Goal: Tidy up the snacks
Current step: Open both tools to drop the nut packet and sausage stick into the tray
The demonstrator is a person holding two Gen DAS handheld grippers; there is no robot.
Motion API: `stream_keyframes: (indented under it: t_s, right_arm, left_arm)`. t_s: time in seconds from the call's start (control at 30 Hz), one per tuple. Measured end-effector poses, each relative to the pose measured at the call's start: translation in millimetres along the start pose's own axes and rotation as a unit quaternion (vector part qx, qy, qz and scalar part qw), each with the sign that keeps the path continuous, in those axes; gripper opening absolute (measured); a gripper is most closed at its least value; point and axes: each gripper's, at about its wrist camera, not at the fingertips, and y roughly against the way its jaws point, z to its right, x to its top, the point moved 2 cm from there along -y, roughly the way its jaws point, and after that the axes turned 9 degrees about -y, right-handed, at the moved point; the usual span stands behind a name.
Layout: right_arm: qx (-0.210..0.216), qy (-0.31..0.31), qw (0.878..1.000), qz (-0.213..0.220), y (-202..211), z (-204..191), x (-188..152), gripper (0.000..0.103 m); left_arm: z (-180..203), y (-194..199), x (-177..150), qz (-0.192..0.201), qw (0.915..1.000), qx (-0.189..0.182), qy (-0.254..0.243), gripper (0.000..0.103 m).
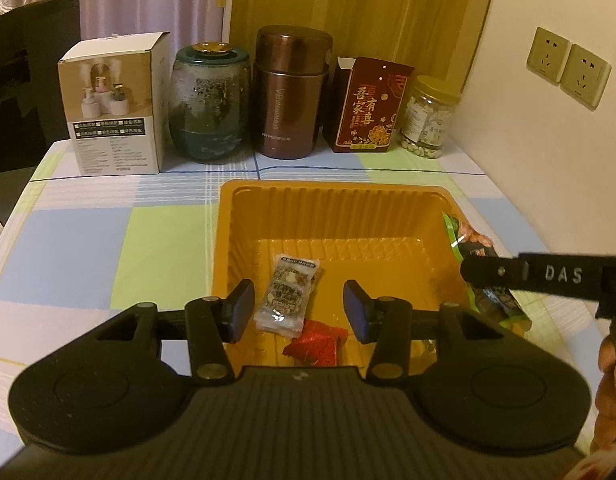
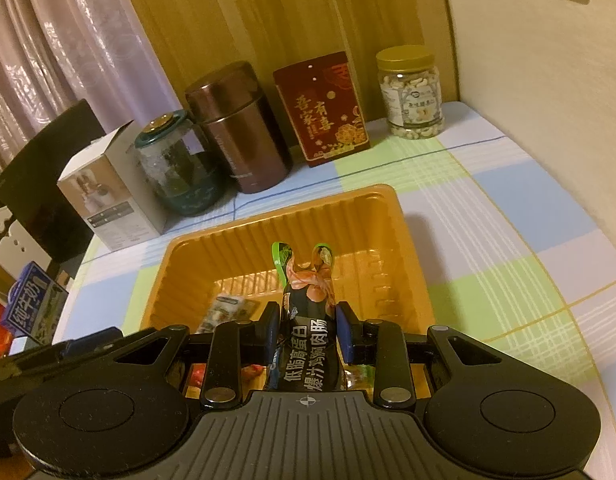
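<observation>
An orange plastic tray (image 1: 332,186) sits on the checked tablecloth. A clear packet of nut bar (image 1: 288,292) and a red wrapper (image 1: 314,344) lie on its floor. My left gripper (image 1: 299,306) hangs open just above them, its pads clear of the packet on both sides. My right gripper (image 2: 308,328) is shut on a green and black sausage packet (image 2: 308,280), holding it over the tray (image 2: 292,204) near its right wall. In the left wrist view that packet (image 1: 468,236) shows at the tray's right edge, pinched by a black finger (image 1: 484,270).
Along the back stand a white box (image 1: 116,108), a glass jar (image 1: 208,104), a brown canister (image 1: 290,92), a red box (image 1: 368,108) and a jar of nuts (image 1: 428,116). The wall closes the right side. A milk carton (image 2: 32,308) stands left of the table.
</observation>
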Motion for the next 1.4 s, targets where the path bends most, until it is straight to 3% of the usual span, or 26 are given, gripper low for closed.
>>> stream_keyframes:
  t_s: [0.33, 0.5, 0.53, 0.63, 0.97, 1.4]
  right_arm:
    - [0.004, 0.004, 1.000, 0.000, -10.5, -10.2, -1.4, 0.031]
    - [0.032, 0.002, 0.999, 0.017, -12.2, -12.7, -3.5, 0.031]
    - [0.032, 0.002, 0.999, 0.019, -12.4, -12.9, -3.4, 0.033]
    - [0.036, -0.011, 0.999, 0.025, -10.0, -8.5, -4.3, 0.070]
    - [0.014, -0.032, 0.999, 0.018, 18.3, 14.3, -17.3, 0.070]
    - [-0.009, -0.036, 0.999, 0.016, 105.9, 15.8, -58.1, 0.070]
  left_arm:
    - [-8.4, 2.9, -9.0, -0.001, 1.0000, 0.005, 0.005, 0.045]
    - [-9.4, 3.6, -12.2, -0.002, 1.0000, 0.006, 0.007, 0.045]
    - [-9.4, 4.5, -13.2, -0.001, 1.0000, 0.006, 0.006, 0.045]
    - [-8.0, 8.3, -15.6, 0.000, 1.0000, 0.009, 0.002, 0.046]
    - [-4.5, 35.9, -30.4, 0.003, 0.9998, 0.009, 0.018, 0.047]
    - [16.8, 111.5, -54.5, 0.013, 0.9995, 0.015, 0.023, 0.054]
